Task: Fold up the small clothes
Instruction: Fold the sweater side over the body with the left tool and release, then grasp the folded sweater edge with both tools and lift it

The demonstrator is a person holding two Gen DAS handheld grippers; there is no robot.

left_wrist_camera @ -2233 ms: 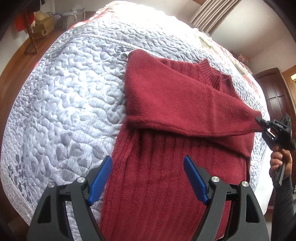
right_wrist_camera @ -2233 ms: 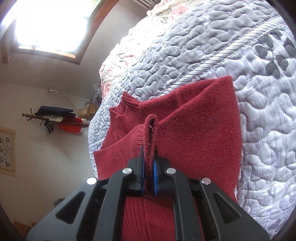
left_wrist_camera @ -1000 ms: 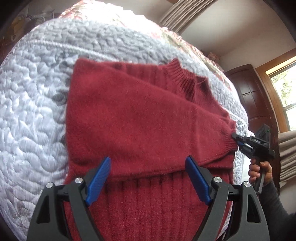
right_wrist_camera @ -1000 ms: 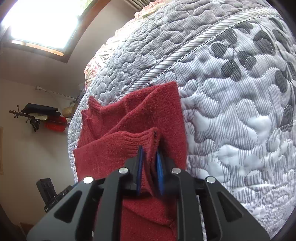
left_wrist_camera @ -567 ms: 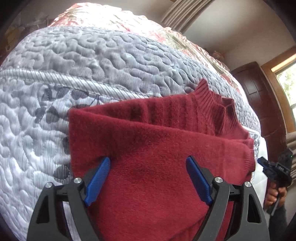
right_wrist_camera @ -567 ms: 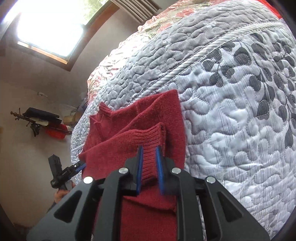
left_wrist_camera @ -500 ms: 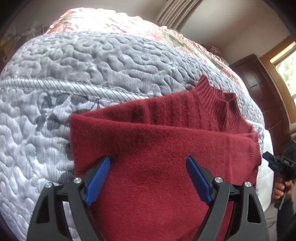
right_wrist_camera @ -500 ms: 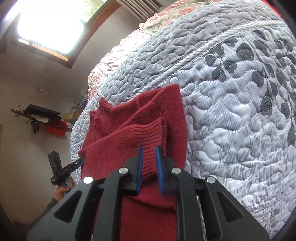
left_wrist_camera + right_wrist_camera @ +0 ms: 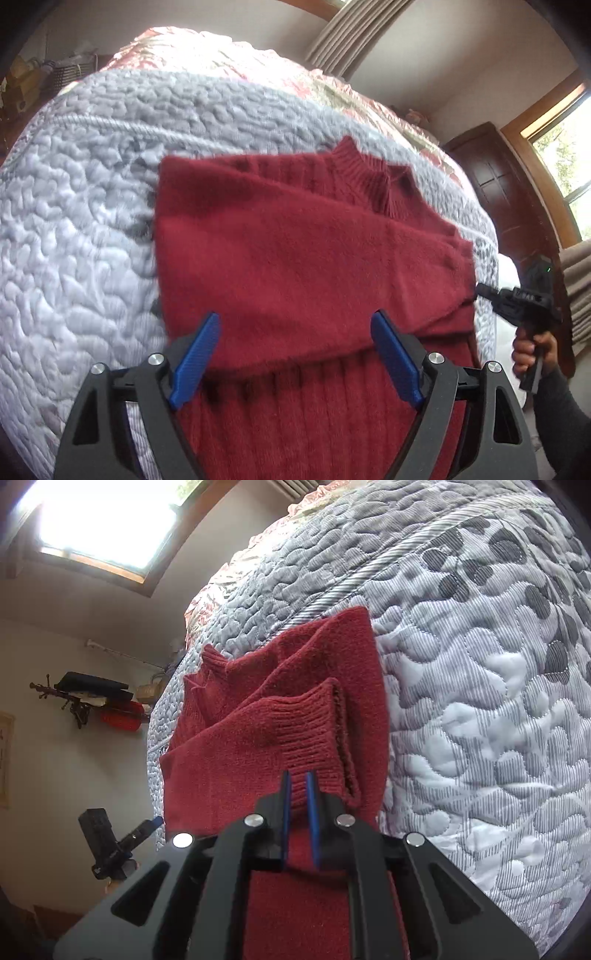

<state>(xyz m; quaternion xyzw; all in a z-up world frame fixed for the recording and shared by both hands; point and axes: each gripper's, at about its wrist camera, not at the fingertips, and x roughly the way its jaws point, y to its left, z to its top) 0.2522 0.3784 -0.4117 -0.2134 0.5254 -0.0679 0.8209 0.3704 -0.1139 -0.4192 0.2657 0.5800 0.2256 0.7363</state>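
Sweater: I saw the red sweater [image 9: 295,266] lying flat on the bed, collar toward the far side, ribbed body running back under my left camera.
Sleeve: one sleeve [image 9: 314,258] lay folded across the chest, its ribbed cuff [image 9: 314,734] at the garment's right edge.
Left tongs: my left tongs [image 9: 295,354] hung wide open above the sweater, blue pads on either side of the folded sleeve's lower edge, gripping nothing.
Right tongs: my right tongs [image 9: 298,805] sat at the cuff with the pads close together but a thin gap between them; red knit showed in that gap, and I could not tell whether they pinched it or had let it go.
Right hand: from the left camera, a hand [image 9: 532,350] in a dark sleeve held the right tool just beside the cuff end.
Bed: a grey-white quilt [image 9: 480,701] with dark leaf shapes covered the bed, a floral cover beyond it.
Room: a curtain [image 9: 351,33] hung behind the bed, and a dark wooden door [image 9: 517,206] stood to the right.
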